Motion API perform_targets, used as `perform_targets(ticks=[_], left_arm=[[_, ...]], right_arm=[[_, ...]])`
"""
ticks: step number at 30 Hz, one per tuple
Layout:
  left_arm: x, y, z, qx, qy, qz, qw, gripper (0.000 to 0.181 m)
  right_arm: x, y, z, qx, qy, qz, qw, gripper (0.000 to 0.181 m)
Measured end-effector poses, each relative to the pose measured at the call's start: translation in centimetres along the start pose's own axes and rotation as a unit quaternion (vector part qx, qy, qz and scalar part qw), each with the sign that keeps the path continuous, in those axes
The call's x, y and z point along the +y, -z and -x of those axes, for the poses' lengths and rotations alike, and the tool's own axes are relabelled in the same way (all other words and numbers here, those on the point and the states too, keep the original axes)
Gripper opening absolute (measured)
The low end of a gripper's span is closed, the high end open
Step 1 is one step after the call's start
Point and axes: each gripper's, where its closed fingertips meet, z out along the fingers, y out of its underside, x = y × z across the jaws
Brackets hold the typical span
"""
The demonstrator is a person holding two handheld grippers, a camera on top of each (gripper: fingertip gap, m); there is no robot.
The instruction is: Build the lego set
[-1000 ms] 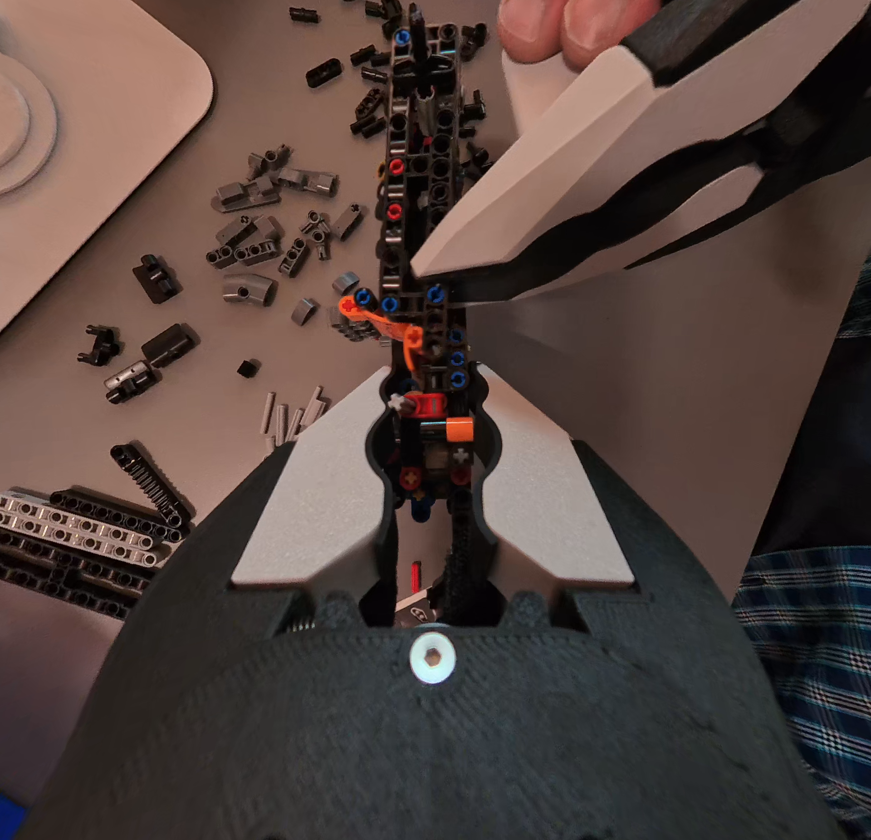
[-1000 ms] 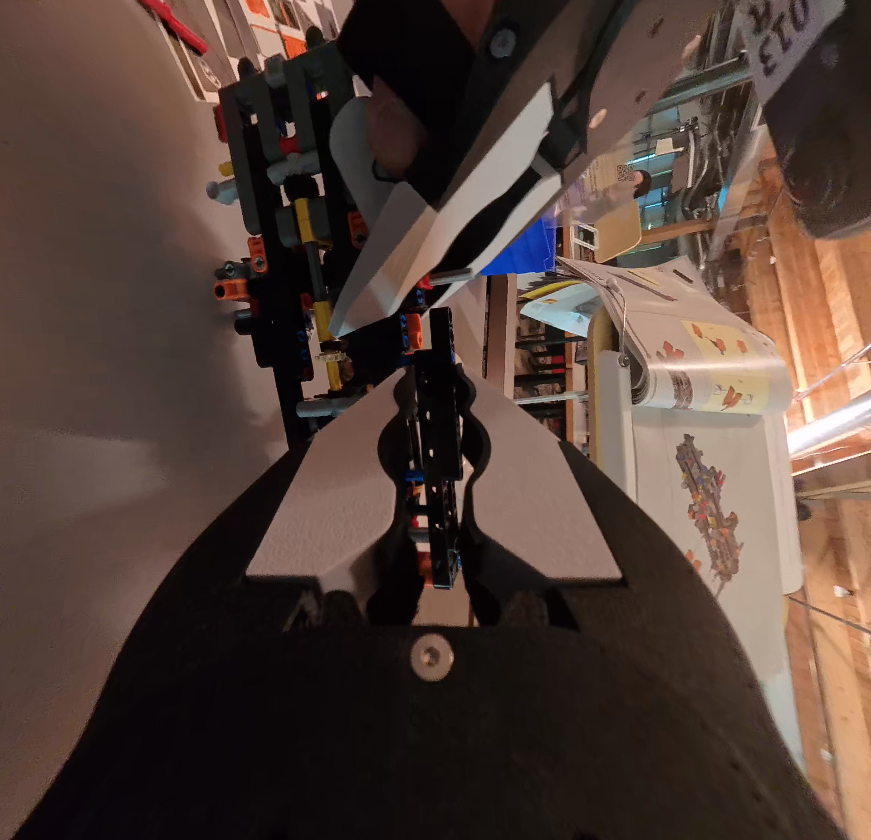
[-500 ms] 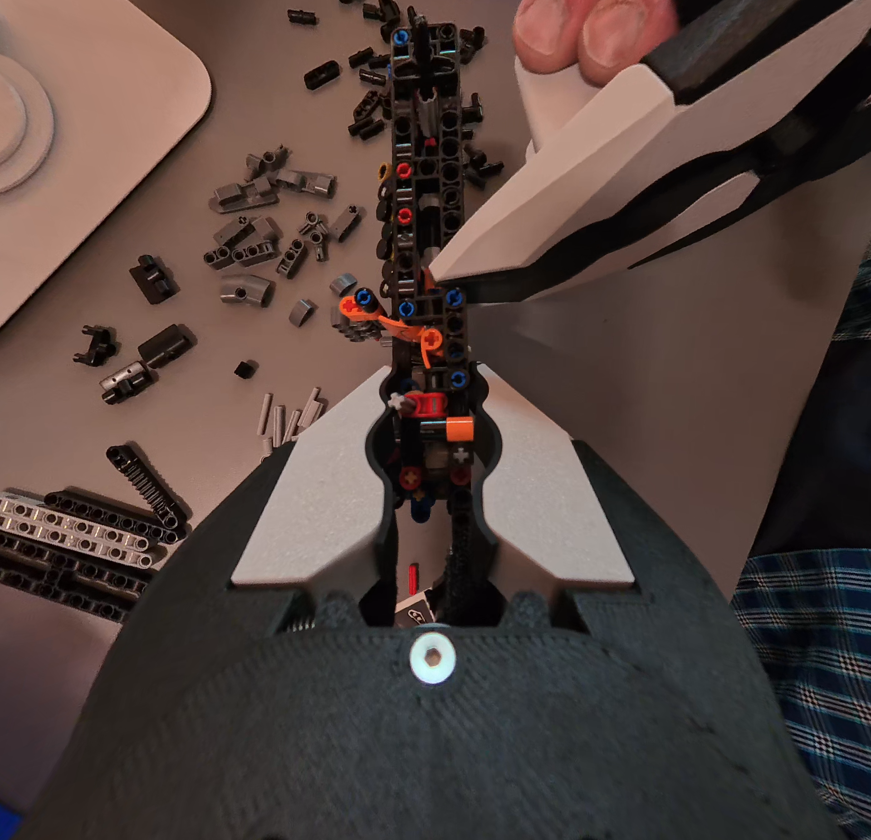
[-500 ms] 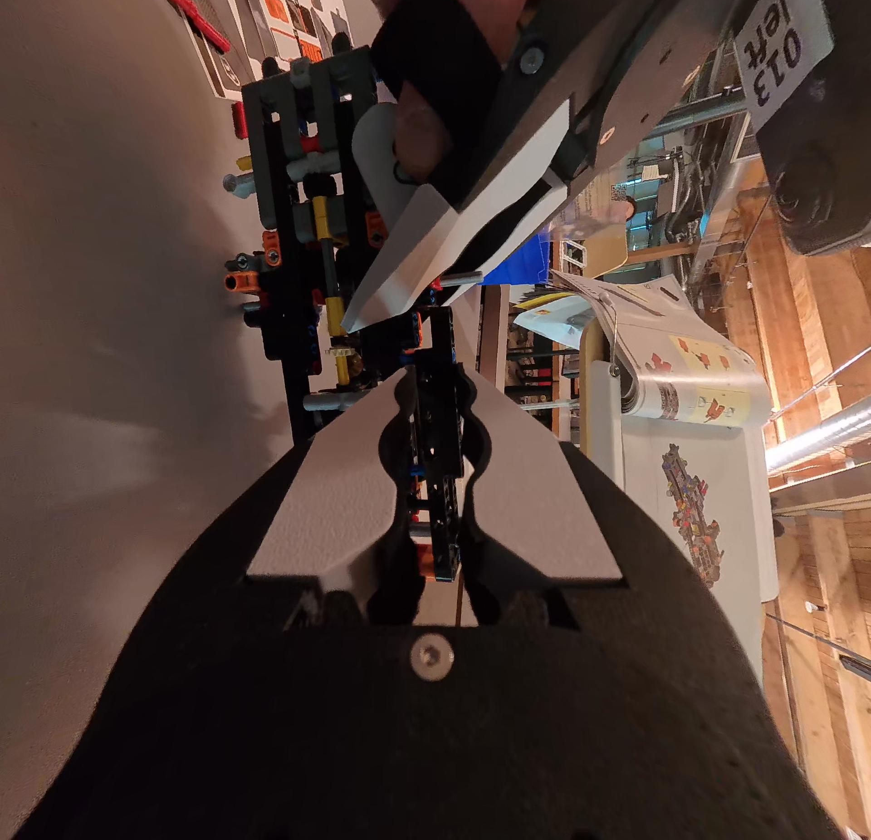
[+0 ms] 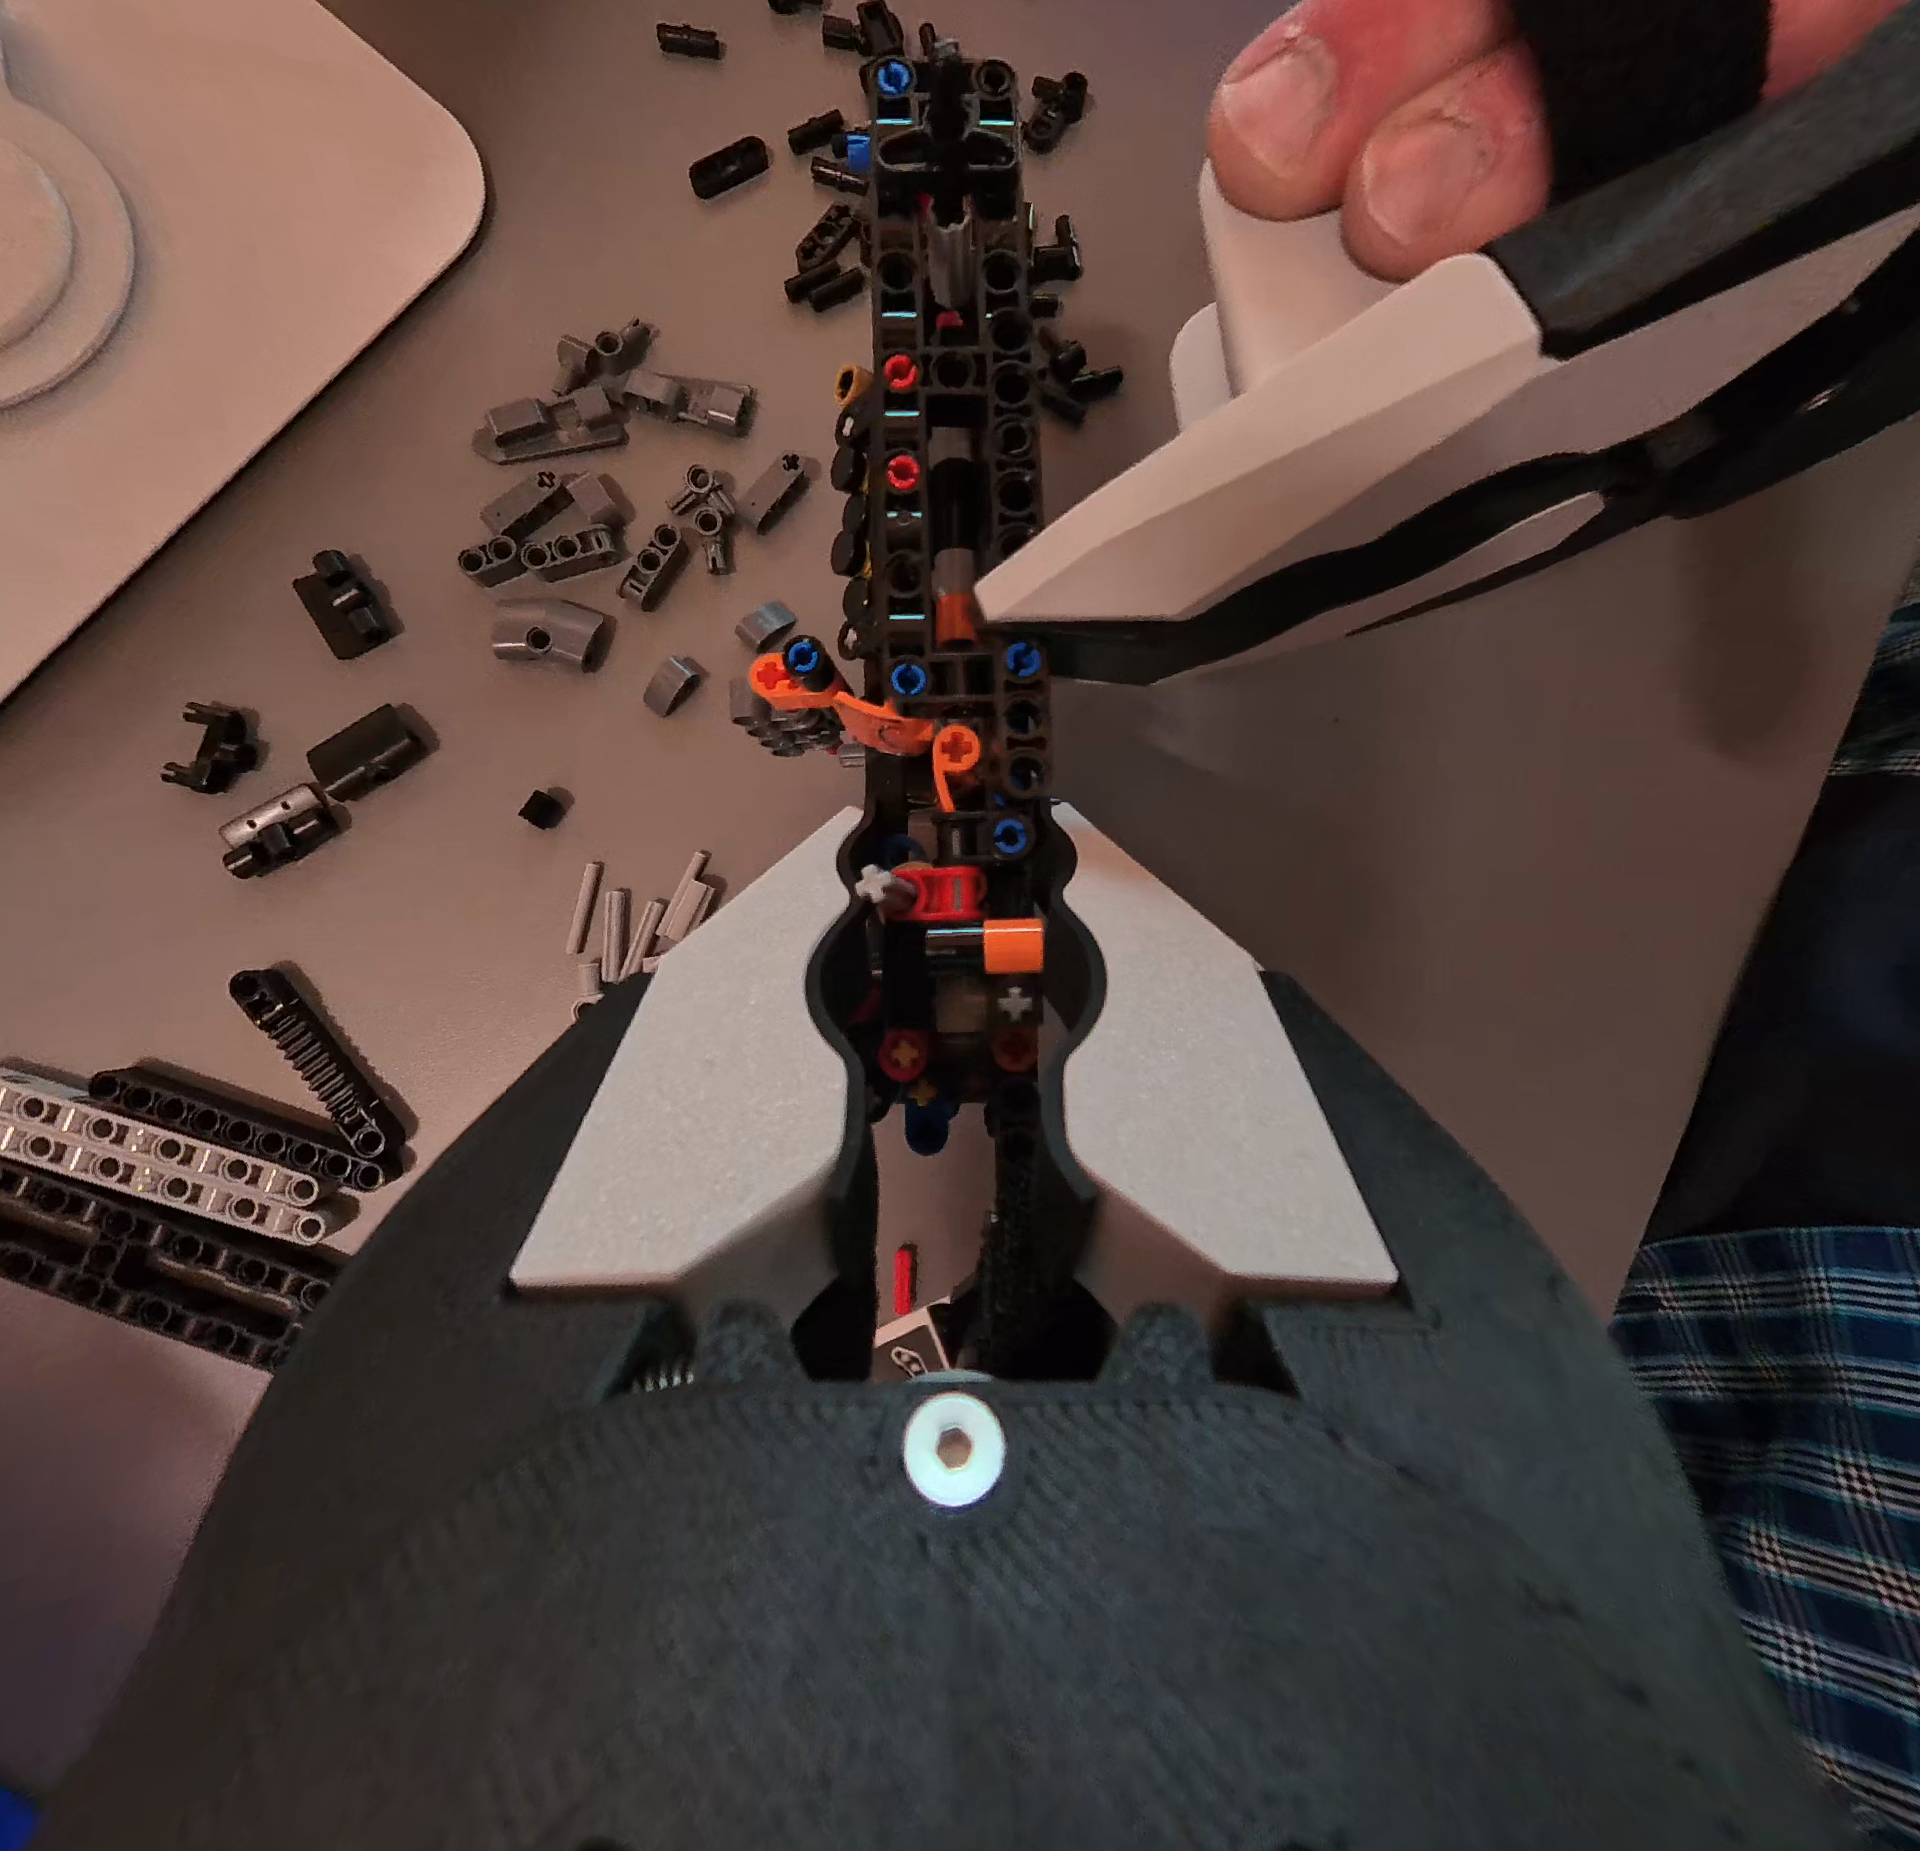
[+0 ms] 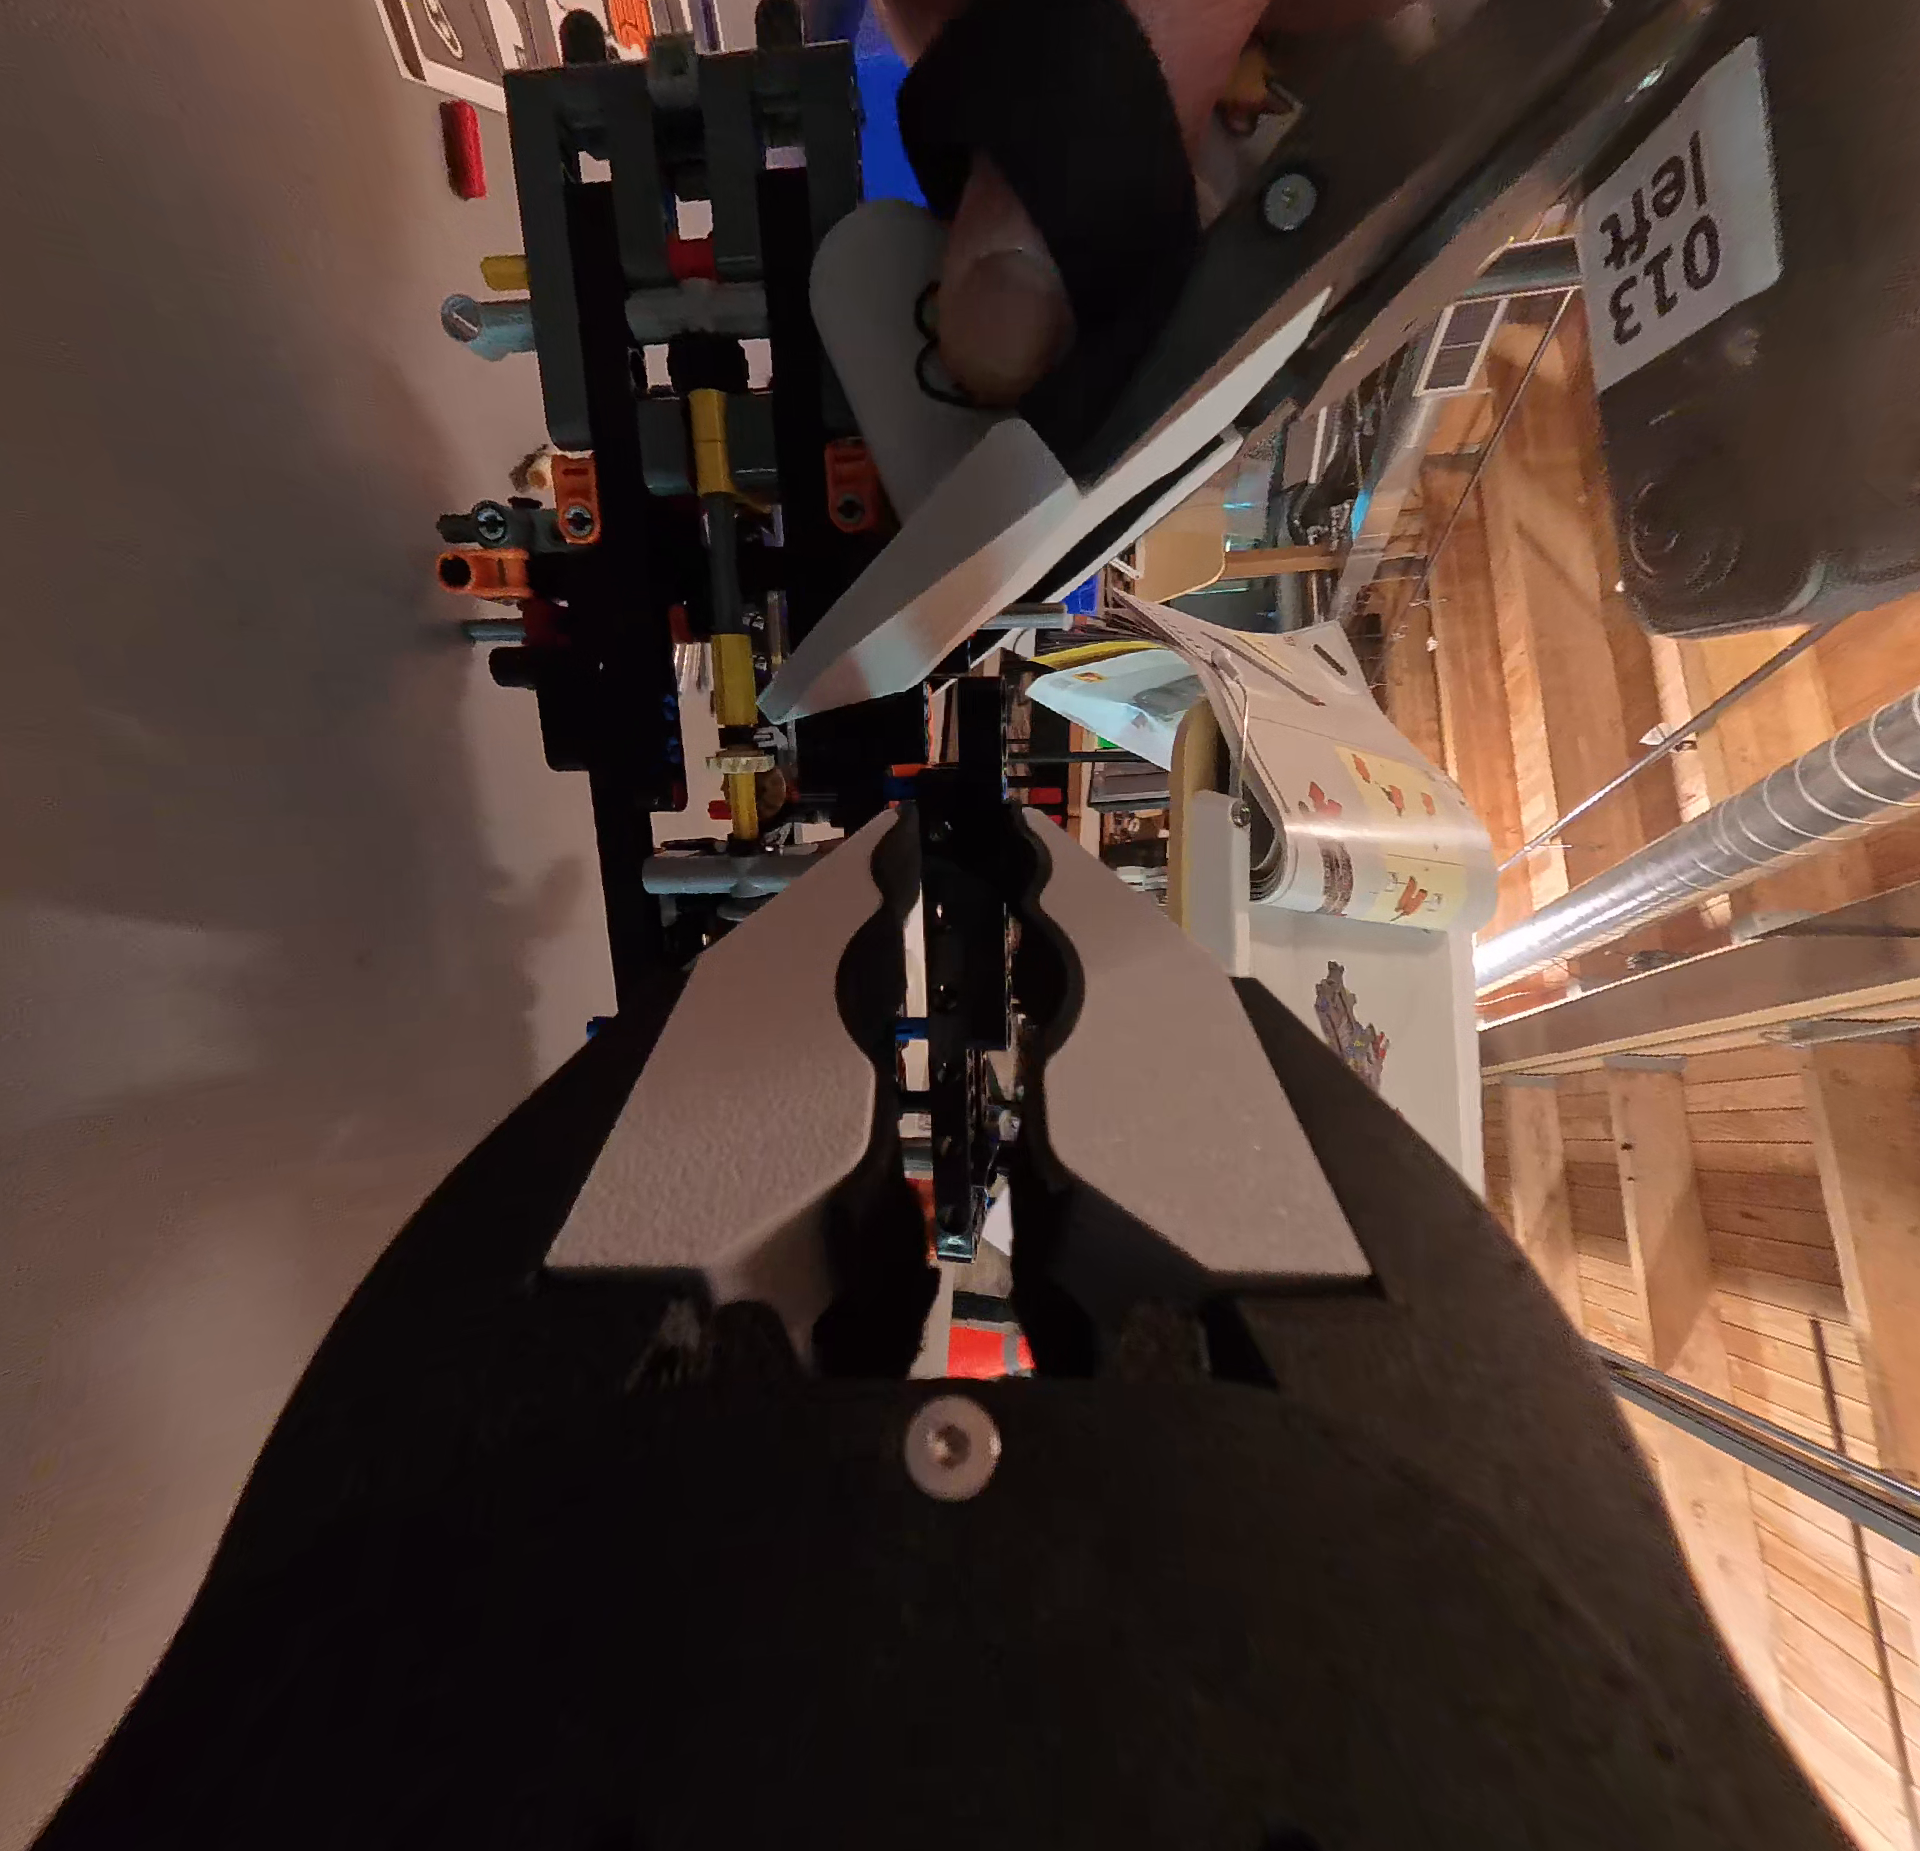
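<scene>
While I held the long black lego frame (image 5: 956,513) above the grey table (image 5: 1351,866), my left gripper (image 5: 954,835) was clamped on its near end. My right gripper (image 5: 997,627) pinched the frame's side beam partway along. Loose pieces (image 5: 582,544) lay just left of the frame. Uneven squeezing, I judged, might twist the frame and pop its orange connector (image 5: 883,721).
</scene>
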Motion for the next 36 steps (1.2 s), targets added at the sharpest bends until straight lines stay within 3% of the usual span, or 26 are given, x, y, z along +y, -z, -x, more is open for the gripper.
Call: perform_targets(ticks=[12,36], left_arm=[[0.00,-0.05,-0.16,-0.009,-0.012,0.006,1.000,0.027],[-0.11,-0.07,0.04,-0.012,0.008,-0.001,1.000,0.027]], right_arm=[[0.12,-0.13,-0.24,-0.020,-0.042,0.015,0.999,0.013],[0.14,-0.08,-0.33,-0.017,0.003,0.021,1.000,0.012]])
